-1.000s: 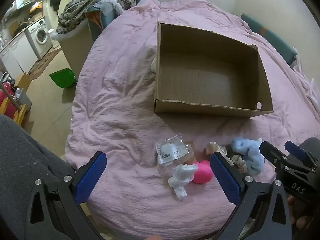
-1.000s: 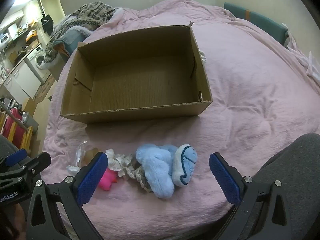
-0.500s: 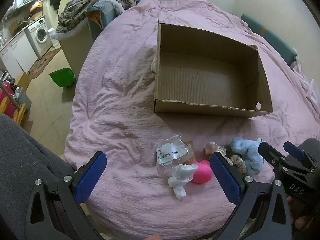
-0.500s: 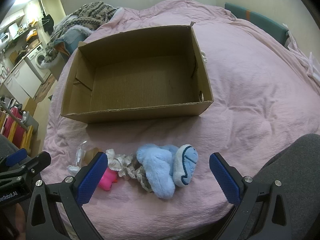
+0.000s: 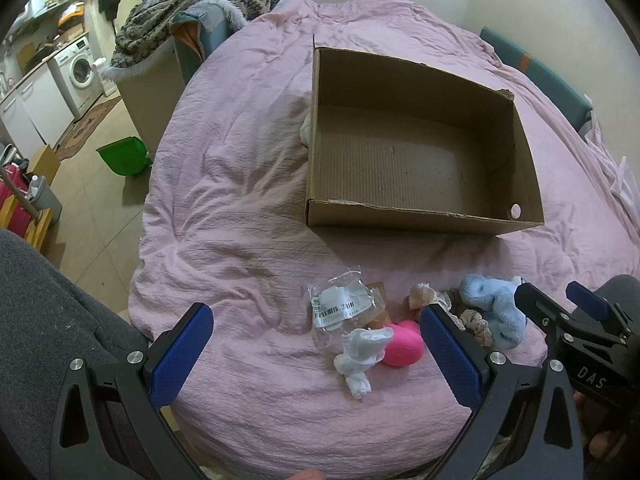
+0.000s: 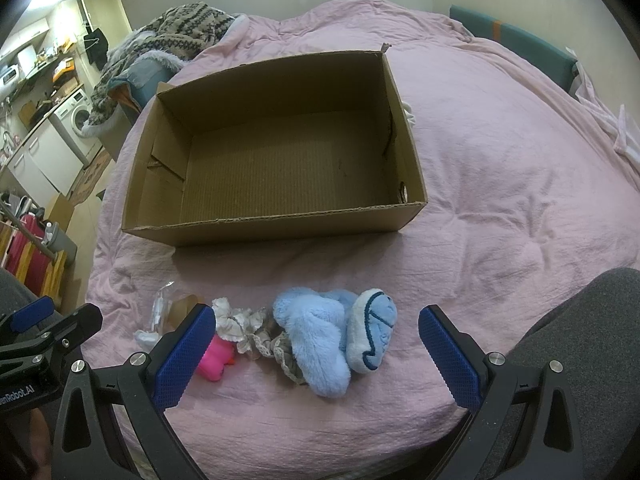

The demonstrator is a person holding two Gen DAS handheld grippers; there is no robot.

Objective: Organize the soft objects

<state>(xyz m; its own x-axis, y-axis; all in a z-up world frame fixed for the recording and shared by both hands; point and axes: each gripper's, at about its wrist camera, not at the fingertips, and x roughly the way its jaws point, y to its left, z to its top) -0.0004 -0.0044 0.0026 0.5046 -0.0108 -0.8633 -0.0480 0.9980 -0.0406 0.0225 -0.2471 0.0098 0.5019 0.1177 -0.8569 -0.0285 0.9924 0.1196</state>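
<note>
Nothing has been sorted yet, judging by the bare floor of the cardboard box (image 6: 288,168) in the middle of the frame on the pink bed (image 6: 500,184). The soft objects lie in a row below it: blue plush slippers (image 6: 320,340), lace scrunchies (image 6: 244,326), a pink toy (image 5: 402,344), a white sock (image 5: 362,354) and a plastic packet (image 5: 340,304). The left gripper (image 5: 316,354) and right gripper (image 6: 316,356) both hover with fingers spread wide, holding nothing.

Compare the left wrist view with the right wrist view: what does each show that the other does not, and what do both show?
Left only: a green bin on the floor, and the label on the plastic bag.
Right only: the blue plush toy's stitched white face.
Both: the empty box on the pink bed, the pink toy, the washing machine, and both tongs open, left and right.
</note>
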